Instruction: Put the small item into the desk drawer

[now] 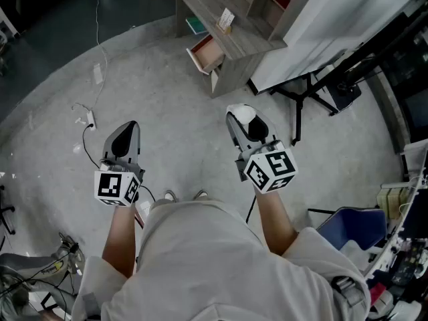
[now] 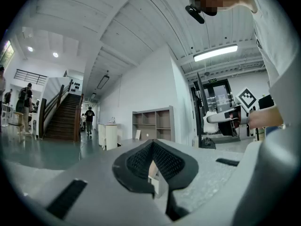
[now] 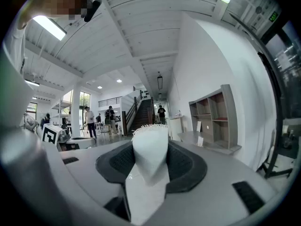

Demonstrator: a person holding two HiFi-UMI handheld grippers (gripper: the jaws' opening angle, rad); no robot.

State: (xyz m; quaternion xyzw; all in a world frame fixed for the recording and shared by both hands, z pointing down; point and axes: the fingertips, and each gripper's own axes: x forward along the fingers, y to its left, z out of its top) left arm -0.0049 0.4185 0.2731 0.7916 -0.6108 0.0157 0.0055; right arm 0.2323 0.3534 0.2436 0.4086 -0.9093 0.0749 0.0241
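The left gripper (image 1: 127, 136) hangs well short of the desk (image 1: 234, 35), its jaws drawn together with nothing between them. To its right, slightly nearer the desk, the right gripper (image 1: 241, 120) is clamped on the small white item (image 3: 149, 149), well apart from the desk's pulled-out drawer (image 1: 206, 52).

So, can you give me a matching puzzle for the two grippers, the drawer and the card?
Things:
1. left gripper
2. right gripper
3. drawer
4. card

States:
A. pulled out of the desk
B. shut on a white item
C. shut, empty
D. standing on the desk top

Pairs: 1-C, 2-B, 3-A, 4-D.
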